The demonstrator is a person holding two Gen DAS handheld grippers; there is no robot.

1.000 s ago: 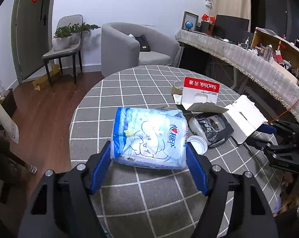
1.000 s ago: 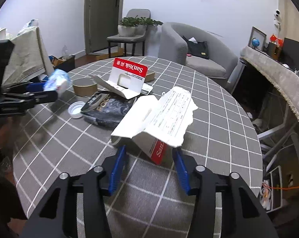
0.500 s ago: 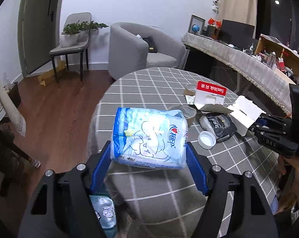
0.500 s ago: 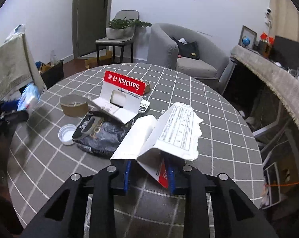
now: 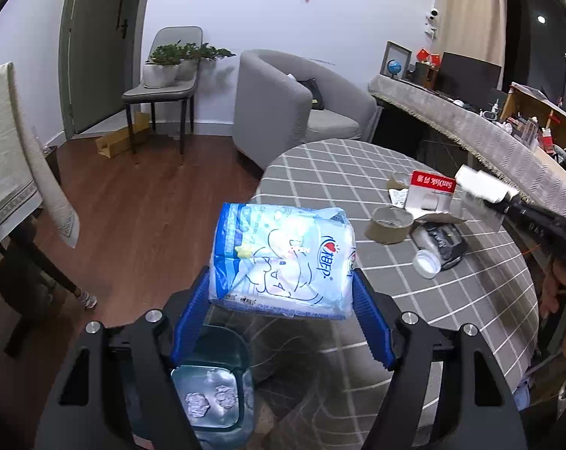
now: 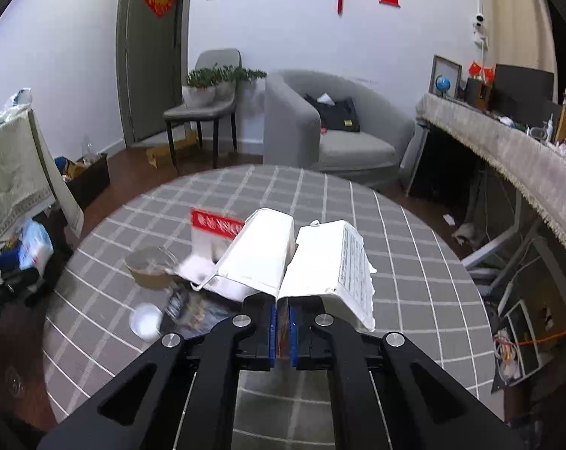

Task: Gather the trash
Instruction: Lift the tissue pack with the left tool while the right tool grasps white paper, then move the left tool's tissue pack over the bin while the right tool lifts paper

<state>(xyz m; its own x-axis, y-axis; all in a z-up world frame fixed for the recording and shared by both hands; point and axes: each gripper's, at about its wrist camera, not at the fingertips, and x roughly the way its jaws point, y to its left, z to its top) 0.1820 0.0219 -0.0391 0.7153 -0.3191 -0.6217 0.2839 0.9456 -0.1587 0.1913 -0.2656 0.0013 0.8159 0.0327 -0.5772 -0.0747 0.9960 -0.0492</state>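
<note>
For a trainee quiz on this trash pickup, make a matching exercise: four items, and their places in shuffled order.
Items:
1. tissue pack
2. torn white box
3. tape roll
4. trash bin

Places:
A. on the floor by the table
B. between the left gripper's jaws
C. lying on the table
D. pinched in the right gripper

Pairs: 1-B, 2-D, 3-C, 4-A

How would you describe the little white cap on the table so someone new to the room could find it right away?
Start at the round table with the grey checked cloth. Among the litter near its middle lies a crumpled black wrapper. The white cap lies touching that wrapper, on the side nearer the camera in the left wrist view: a small, flat, round plastic lid, the only plain white disc there.
</note>
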